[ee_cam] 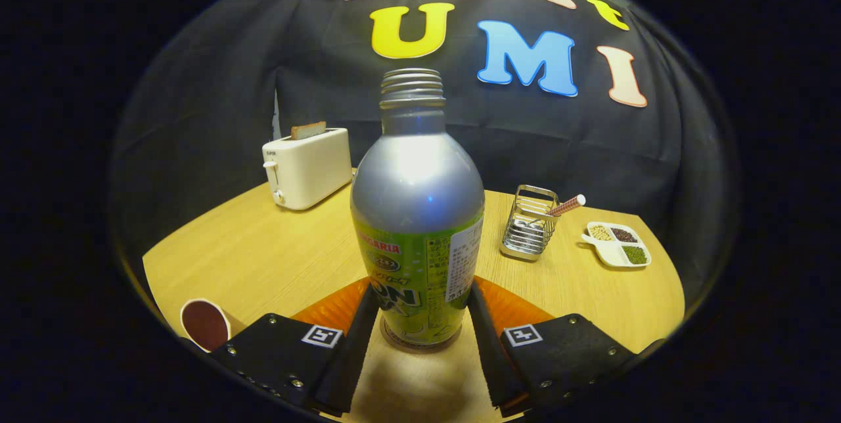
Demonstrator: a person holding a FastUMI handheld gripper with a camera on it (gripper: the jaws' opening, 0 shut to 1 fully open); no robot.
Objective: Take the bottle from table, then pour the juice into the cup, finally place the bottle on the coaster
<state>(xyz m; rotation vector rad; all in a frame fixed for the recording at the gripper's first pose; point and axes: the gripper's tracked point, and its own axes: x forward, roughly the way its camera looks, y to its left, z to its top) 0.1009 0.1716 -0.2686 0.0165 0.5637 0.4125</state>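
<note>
Low on the left, just beside the left finger, the cup (205,324) is standing on the table (276,259) with its mouth tipped toward us, showing a dark inside; I cannot tell from here how full it is. Further back, a toaster (307,168) is sitting with a slice of toast (309,129) poking up, well clear of the work.

In the middle, the bottle (415,213) is standing upright, uncapped, its threaded neck bare, which suits pouring. The gripper (420,318) is pinching it low on the label, a finger pressing each side of the body. Gripping low is leaving the neck free to tip over a rim. The base seems to be resting on the wood, or barely off it; I cannot say which. Behind it, an orange coaster (509,305) is showing on both sides of the fingers, so the bottle is standing just in front of it, not on it.

To the right, a wire holder (529,224) is keeping a straw (566,205) leaning, and beyond that a divided dish (617,244) is holding beans.
</note>
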